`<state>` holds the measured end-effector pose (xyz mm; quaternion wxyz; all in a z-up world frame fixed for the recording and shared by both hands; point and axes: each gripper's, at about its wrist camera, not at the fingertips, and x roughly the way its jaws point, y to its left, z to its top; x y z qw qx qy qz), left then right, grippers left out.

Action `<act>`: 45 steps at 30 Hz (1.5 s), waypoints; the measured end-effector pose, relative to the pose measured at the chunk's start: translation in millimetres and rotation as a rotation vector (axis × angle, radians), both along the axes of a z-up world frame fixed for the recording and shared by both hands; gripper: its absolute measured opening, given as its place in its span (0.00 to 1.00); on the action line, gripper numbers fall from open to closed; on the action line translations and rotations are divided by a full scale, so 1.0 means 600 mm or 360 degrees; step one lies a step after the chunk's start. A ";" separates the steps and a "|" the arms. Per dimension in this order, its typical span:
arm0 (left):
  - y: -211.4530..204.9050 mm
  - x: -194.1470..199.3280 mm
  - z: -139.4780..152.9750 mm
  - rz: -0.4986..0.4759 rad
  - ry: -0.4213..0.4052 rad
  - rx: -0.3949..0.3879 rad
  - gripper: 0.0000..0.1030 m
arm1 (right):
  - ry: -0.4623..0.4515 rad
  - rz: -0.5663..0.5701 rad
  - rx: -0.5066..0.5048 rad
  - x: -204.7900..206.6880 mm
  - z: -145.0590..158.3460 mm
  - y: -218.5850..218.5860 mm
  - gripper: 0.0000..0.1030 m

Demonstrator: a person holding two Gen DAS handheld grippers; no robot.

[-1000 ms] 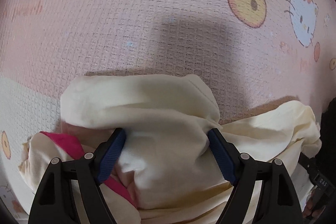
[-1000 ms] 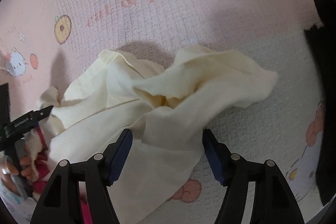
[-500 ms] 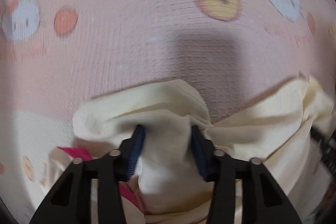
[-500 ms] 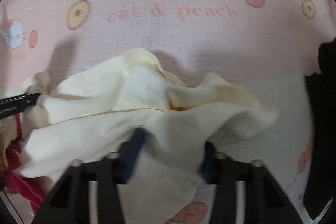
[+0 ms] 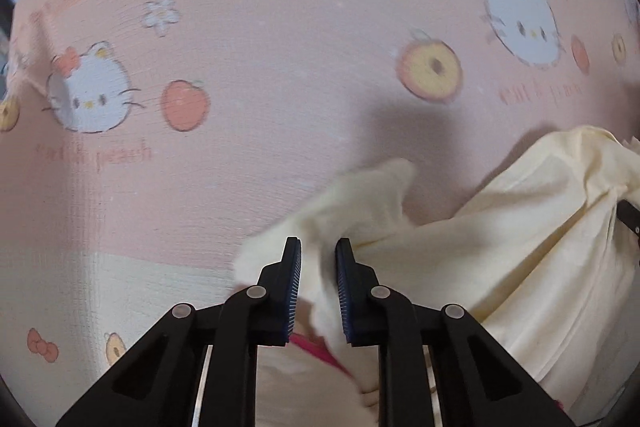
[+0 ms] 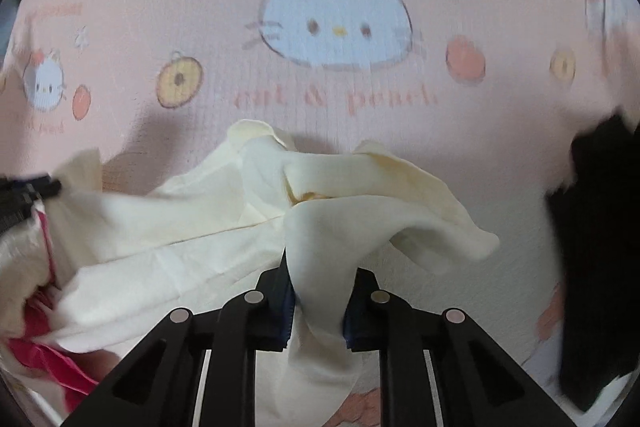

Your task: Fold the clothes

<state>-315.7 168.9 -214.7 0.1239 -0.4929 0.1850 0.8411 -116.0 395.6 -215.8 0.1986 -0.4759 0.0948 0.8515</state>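
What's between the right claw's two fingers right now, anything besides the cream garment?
Only a bunched fold of the cream garment sits in the right claw, pinched by both pads, which have just been closing. The right wrist view shows this.

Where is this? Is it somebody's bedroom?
Probably a home, maybe a bed, though I can't be sure. The surface is a pink cartoon-cat sheet printed with peaches and flowers. A cream garment lies crumpled on it, with a dark garment at the right edge, like laundry waiting to be folded.
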 end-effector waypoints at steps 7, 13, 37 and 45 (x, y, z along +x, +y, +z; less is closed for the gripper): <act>-0.053 -0.057 0.071 0.0105 0.0117 0.0101 0.11 | 0.0110 -0.0006 0.0319 -0.021 0.063 -0.006 0.15; -0.050 -0.083 0.077 -0.0030 -0.0159 0.0448 0.12 | 0.0048 -0.0038 0.0302 -0.050 0.049 0.027 0.15; 0.097 -0.109 -0.042 -0.0057 -0.0666 0.0420 0.73 | 0.0023 -0.0418 -0.0737 0.018 -0.027 0.200 0.67; 0.109 -0.088 -0.062 -0.0074 -0.0619 0.0372 0.73 | -0.0039 -0.0433 -0.0772 -0.019 -0.075 0.226 0.68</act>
